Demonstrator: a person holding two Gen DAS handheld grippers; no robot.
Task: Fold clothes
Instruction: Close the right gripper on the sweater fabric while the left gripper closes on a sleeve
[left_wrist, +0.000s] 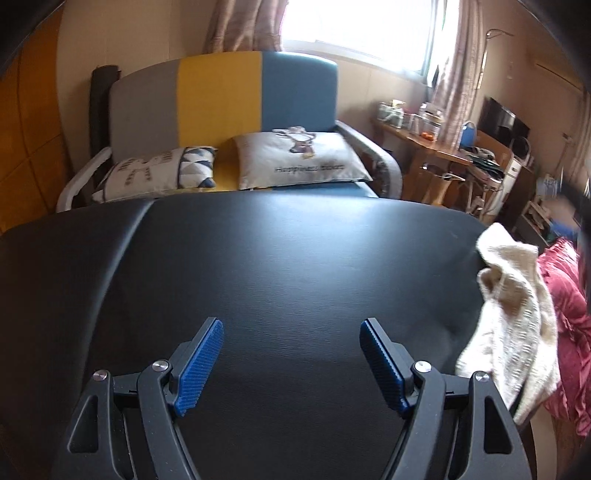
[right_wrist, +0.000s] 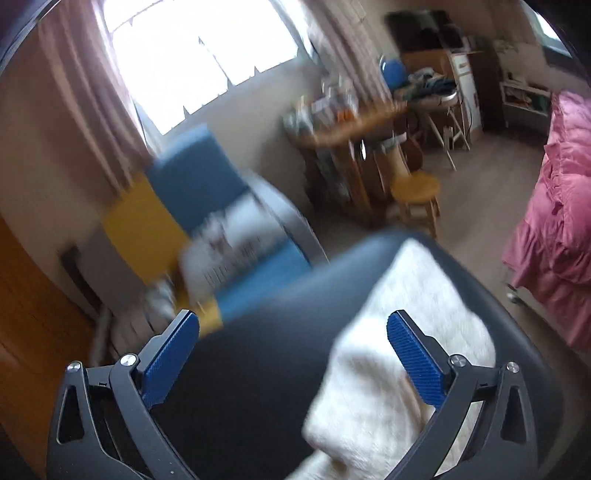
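A cream knitted garment (left_wrist: 517, 325) lies crumpled at the right edge of the black table (left_wrist: 258, 266), partly hanging over it. My left gripper (left_wrist: 291, 326) stands open above the bare middle of the table, well left of the garment, nothing between its blue pads. The right wrist view is blurred. It shows the same cream garment (right_wrist: 391, 354) spread along the right side of the black table (right_wrist: 258, 369). My right gripper (right_wrist: 293, 321) is open wide above it. Its right pad (right_wrist: 413, 358) is over the cloth and the left one is over the table edge, and nothing is gripped.
A grey, yellow and blue sofa (left_wrist: 221, 96) with two pillows stands behind the table. A cluttered wooden desk (left_wrist: 424, 144) and a round stool (right_wrist: 415, 192) are at the right. A pink bed cover (right_wrist: 554, 221) lies close to the table's right side.
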